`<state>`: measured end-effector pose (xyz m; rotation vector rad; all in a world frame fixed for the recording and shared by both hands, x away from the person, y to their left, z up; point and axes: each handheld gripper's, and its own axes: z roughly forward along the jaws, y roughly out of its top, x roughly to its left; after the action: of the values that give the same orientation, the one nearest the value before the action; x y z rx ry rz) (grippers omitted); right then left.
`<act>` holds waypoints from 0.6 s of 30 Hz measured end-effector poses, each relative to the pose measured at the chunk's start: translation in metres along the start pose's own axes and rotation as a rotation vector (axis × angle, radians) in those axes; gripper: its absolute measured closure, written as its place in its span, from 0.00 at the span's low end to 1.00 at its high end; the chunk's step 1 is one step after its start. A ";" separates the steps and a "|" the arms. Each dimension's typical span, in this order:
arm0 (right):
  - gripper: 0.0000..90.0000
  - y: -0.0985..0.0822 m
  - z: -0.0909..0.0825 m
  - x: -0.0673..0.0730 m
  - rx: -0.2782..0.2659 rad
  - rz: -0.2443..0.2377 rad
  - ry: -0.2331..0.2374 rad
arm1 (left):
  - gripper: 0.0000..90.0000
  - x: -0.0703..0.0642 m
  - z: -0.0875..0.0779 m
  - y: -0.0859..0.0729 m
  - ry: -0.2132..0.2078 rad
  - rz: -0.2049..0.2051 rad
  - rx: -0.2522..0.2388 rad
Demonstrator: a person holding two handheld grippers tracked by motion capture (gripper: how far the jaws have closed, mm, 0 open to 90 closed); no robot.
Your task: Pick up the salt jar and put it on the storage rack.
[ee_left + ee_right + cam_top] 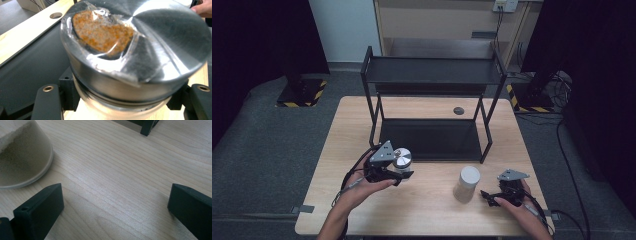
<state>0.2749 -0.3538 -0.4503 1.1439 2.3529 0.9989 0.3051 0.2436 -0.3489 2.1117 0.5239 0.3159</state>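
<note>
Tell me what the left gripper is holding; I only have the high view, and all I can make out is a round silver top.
Observer: The left gripper is shut on a jar with a metal lid; a clear film over an orange, grainy patch is stuck on that lid.
Operator: Report the right gripper's jaws.
Observer: The right gripper has its jaws wide apart, with only bare table between them.
Operator: Describe the white-lidded jar.
Observer: The white-lidded jar holds a pale, sandy powder, seen at the edge of the right gripper view.
</note>
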 end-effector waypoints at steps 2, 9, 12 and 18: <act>0.01 0.000 0.000 0.000 0.000 -0.001 0.000 | 0.33 0.000 0.000 0.004 0.000 0.007 0.006; 0.01 0.000 0.000 0.000 0.000 -0.001 0.000 | 0.33 0.006 -0.005 0.019 -0.003 0.018 0.010; 0.01 0.000 0.000 0.000 0.000 0.001 0.000 | 0.33 0.009 -0.008 0.027 0.001 0.026 0.015; 0.01 0.000 0.000 0.000 0.000 0.000 0.000 | 0.33 0.015 -0.016 0.053 0.017 0.042 0.018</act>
<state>0.2749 -0.3538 -0.4503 1.1439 2.3528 0.9990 0.3246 0.2359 -0.2953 2.1418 0.4944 0.3550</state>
